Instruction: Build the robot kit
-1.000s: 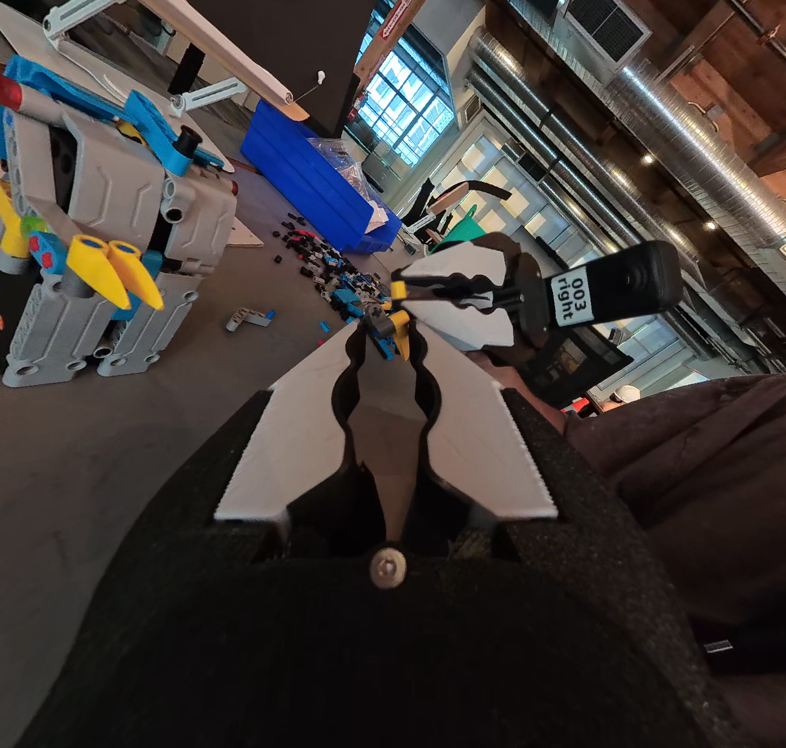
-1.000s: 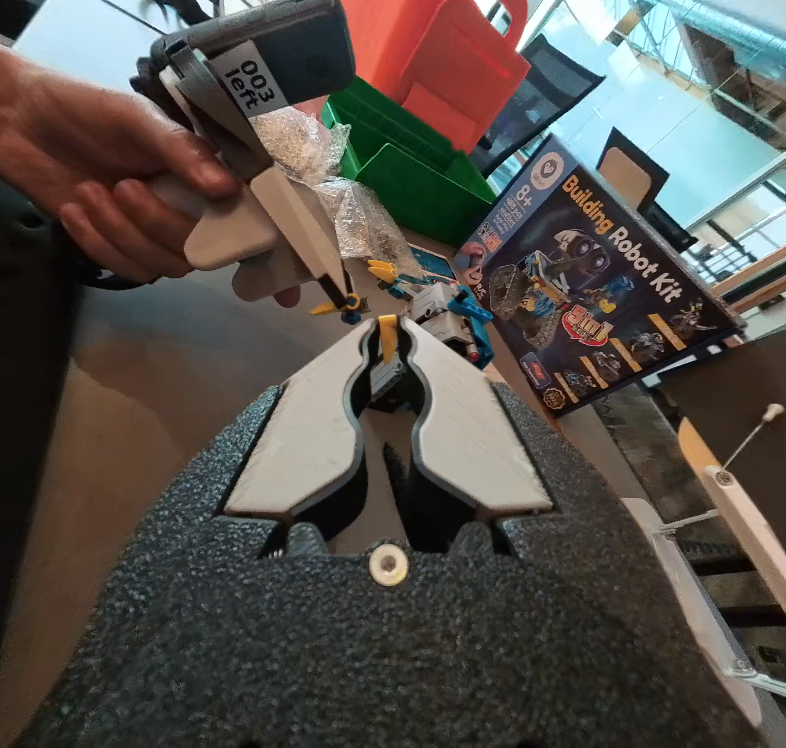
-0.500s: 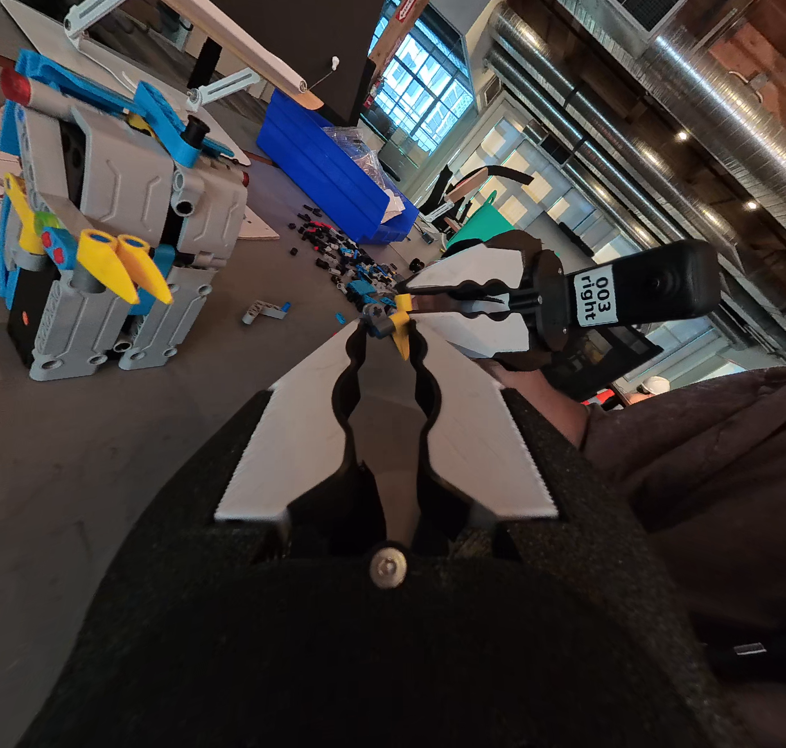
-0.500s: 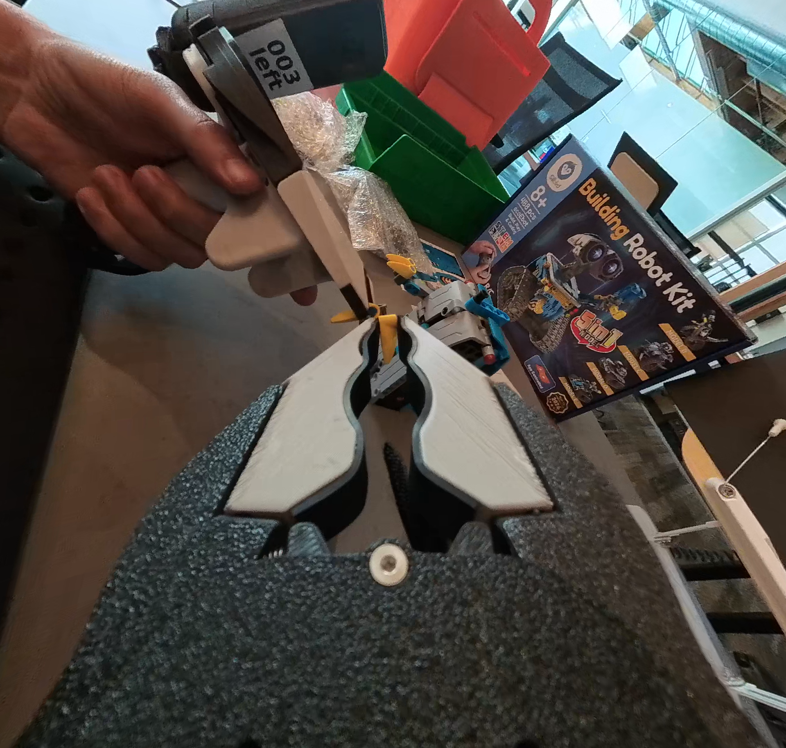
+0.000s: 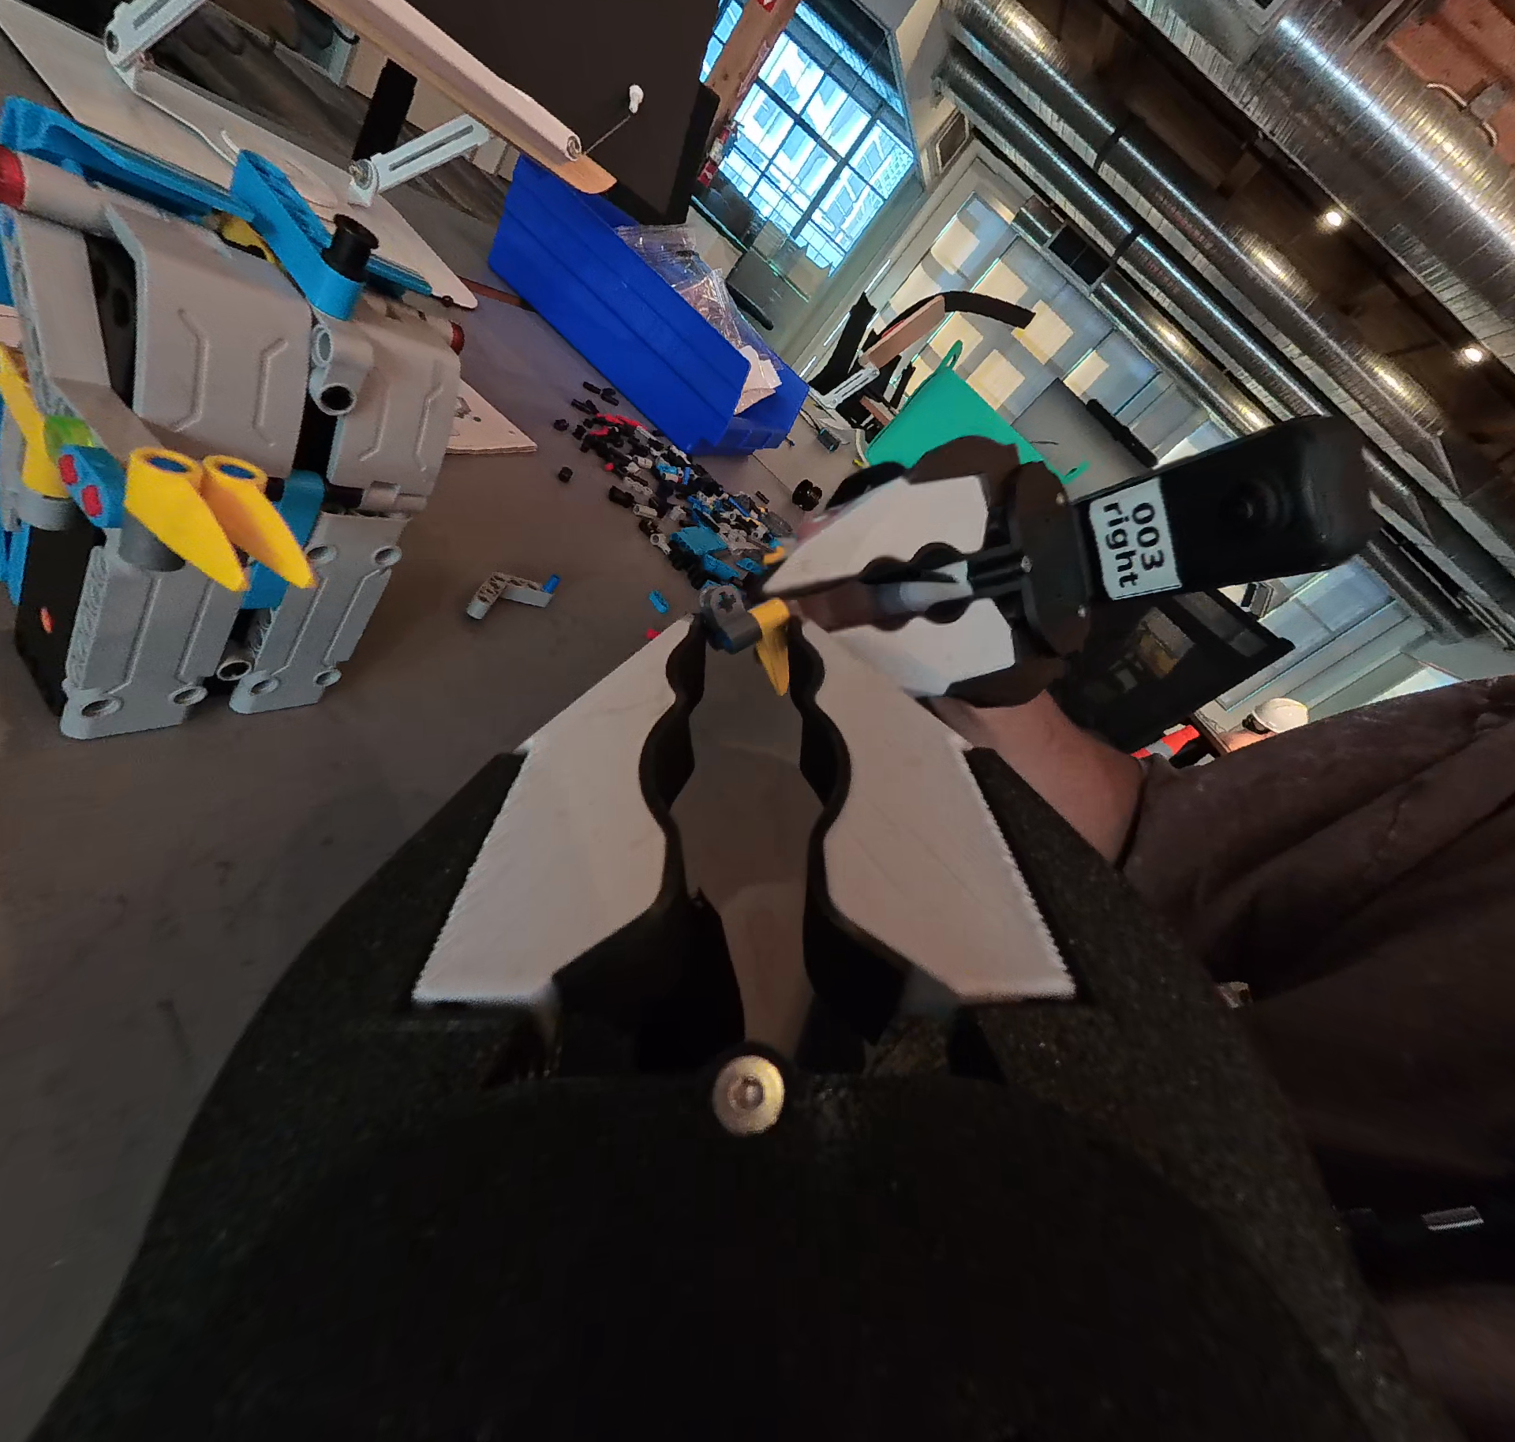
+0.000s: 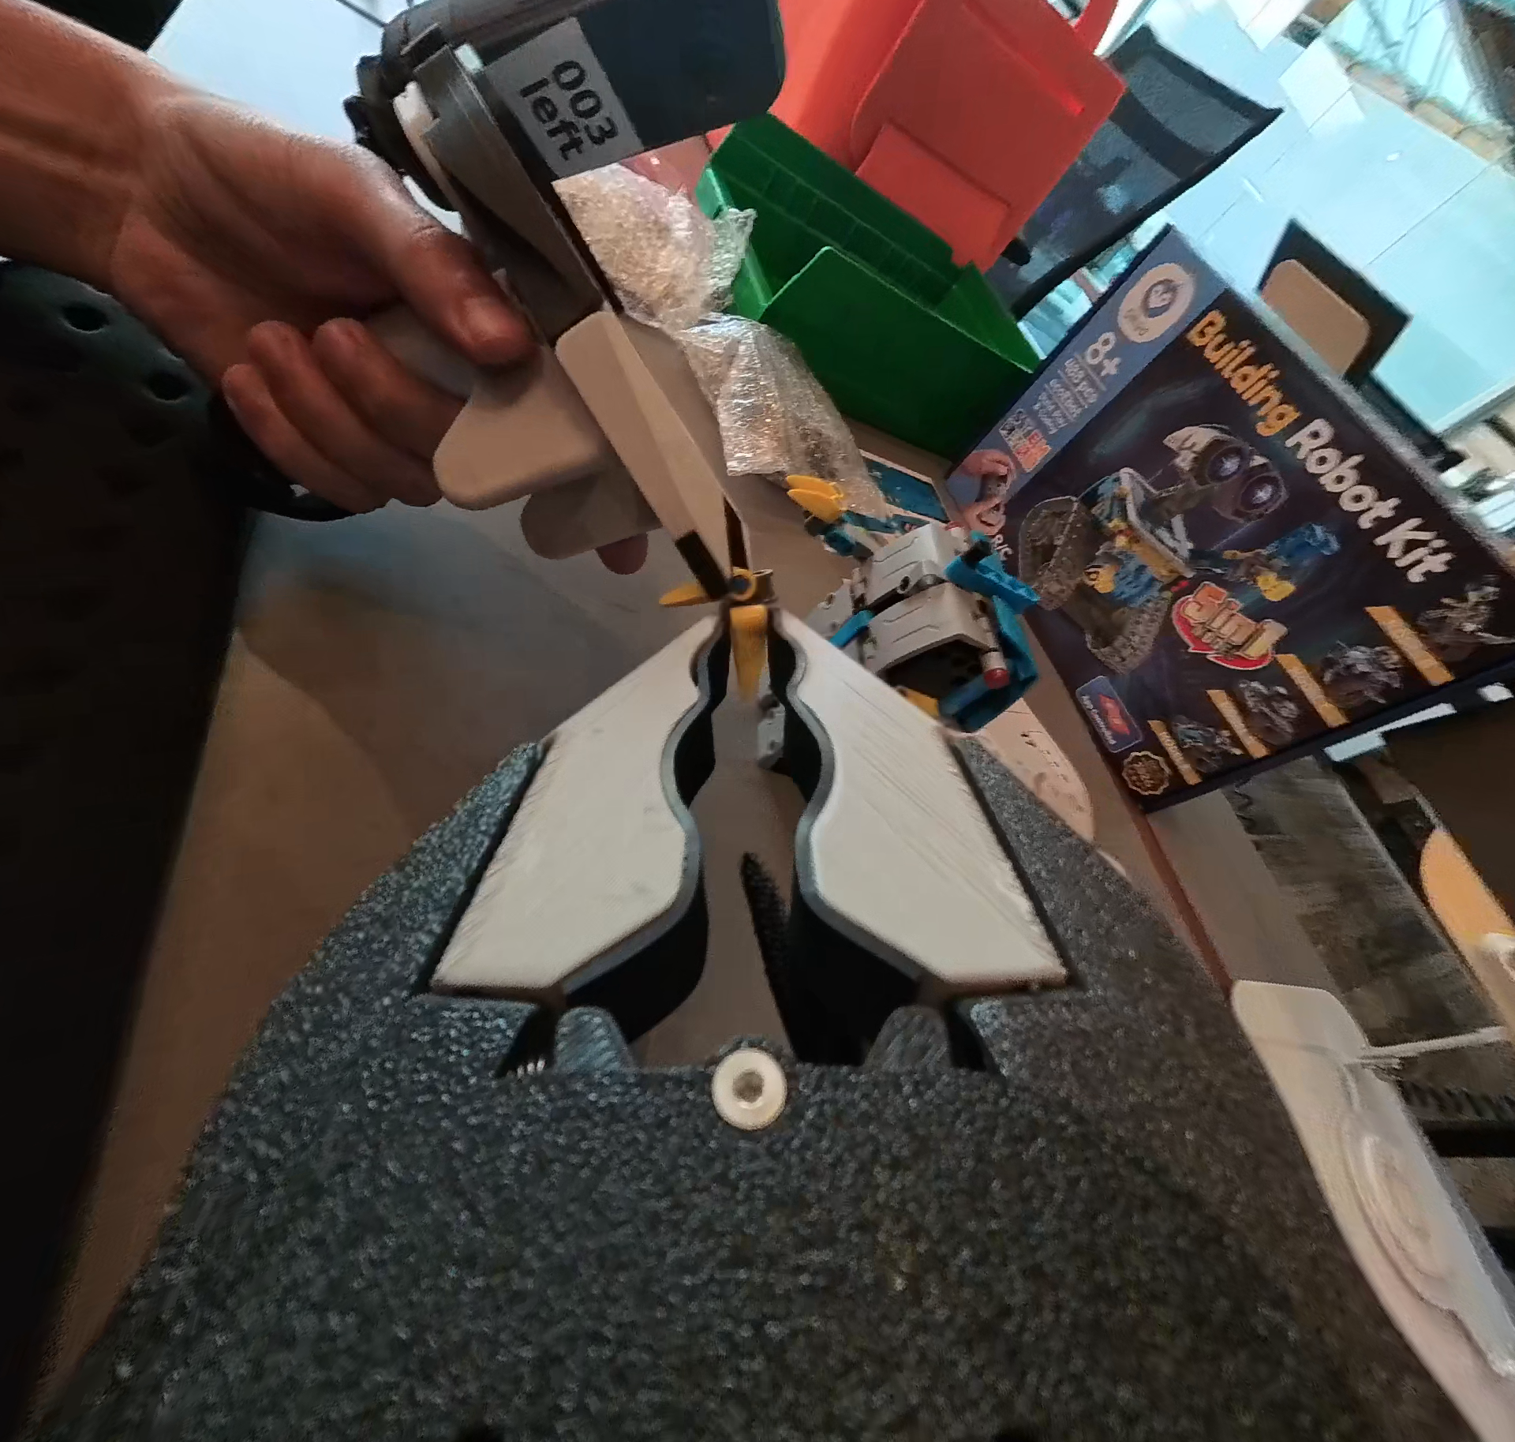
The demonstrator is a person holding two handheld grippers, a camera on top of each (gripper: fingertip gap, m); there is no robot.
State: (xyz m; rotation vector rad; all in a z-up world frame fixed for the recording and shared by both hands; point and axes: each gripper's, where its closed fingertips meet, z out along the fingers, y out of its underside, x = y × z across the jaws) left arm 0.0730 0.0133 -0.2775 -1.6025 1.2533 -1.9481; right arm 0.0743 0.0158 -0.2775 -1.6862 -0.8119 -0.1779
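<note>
Both grippers pinch one small yellow, blue and grey brick assembly in the air above the table.

The left gripper [image 5: 742, 640] is nearly closed on the small assembly [image 5: 750, 628], and the right gripper [image 6: 742, 632] clamps its yellow claw piece [image 6: 748, 646] from the right. Compared with a second ago, the right gripper has drawn nearer and its tips now overlap the left one's. The grey robot model [image 5: 205, 451] remains at the far left, loose parts [image 5: 680, 501] beyond, near the blue bin [image 5: 623, 320].
</note>
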